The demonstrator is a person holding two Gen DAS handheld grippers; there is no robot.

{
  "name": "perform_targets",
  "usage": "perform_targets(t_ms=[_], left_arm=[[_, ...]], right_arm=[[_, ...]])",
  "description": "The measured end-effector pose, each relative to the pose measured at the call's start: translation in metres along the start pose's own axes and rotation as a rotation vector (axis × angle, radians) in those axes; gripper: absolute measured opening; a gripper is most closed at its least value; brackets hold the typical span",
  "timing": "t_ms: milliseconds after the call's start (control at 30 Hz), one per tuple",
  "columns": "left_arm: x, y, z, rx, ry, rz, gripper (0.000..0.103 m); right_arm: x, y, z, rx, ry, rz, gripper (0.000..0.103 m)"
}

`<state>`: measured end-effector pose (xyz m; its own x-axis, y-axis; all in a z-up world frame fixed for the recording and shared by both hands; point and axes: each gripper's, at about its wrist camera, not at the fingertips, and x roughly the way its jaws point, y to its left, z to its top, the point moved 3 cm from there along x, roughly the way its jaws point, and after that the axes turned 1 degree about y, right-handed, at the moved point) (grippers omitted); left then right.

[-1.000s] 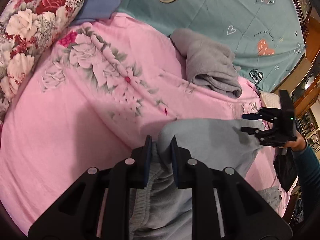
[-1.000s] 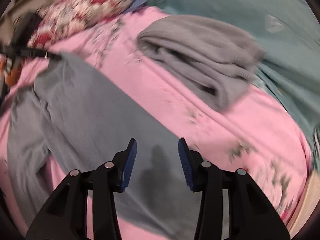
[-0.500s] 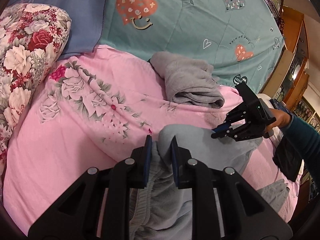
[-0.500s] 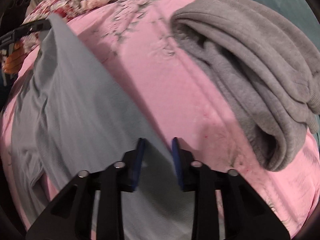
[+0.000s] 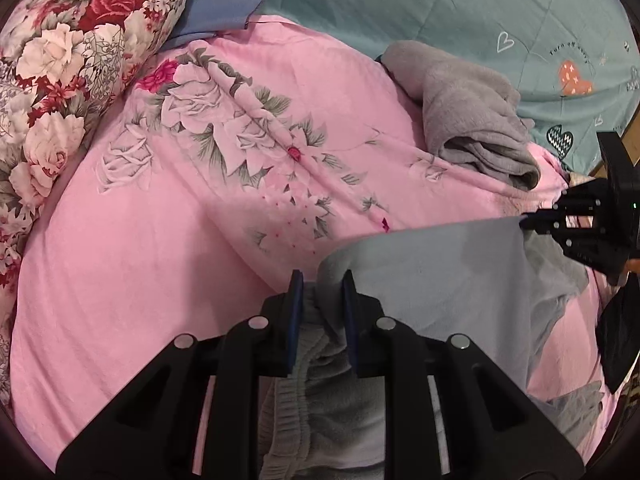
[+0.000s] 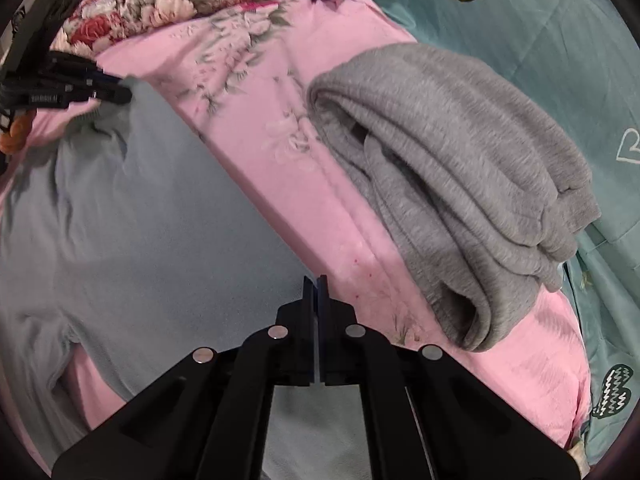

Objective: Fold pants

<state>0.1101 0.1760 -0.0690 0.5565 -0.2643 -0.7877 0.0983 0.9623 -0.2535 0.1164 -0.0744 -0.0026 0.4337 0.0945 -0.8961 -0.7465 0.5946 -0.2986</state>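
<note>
Light grey fleece pants (image 5: 432, 280) are lying on the pink floral bedsheet (image 5: 160, 240). Left gripper (image 5: 320, 286) is clamping their bunched waistband corner; right gripper (image 6: 317, 286) is pinching the fabric's edge, fingers together.

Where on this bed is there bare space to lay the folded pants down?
Free: the pink floral sheet between the floral pillow and the light grey pants. Crowded: the right side, where the folded grey garment lies beside the teal quilt.
</note>
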Motion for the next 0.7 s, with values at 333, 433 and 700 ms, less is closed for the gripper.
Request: perform_targets(t_ms=[333,433,700], left_arm=[[-0.091,-0.016,-0.027,0.157,-0.144,-0.015,0.019],[-0.120,-0.021,-0.052,0.227,-0.168,0.007,0.019],[-0.144,0.000,-0.140,0.287,-0.122,0.063,0.021]], right_arm=[[-0.094,0.045,-0.025,0.016,-0.151,-0.032,0.001],[-0.123,0.082,-0.041,-0.007,-0.181,-0.034,0.001],[-0.140,0.206,-0.086,-0.084,-0.192,0.113,0.001]])
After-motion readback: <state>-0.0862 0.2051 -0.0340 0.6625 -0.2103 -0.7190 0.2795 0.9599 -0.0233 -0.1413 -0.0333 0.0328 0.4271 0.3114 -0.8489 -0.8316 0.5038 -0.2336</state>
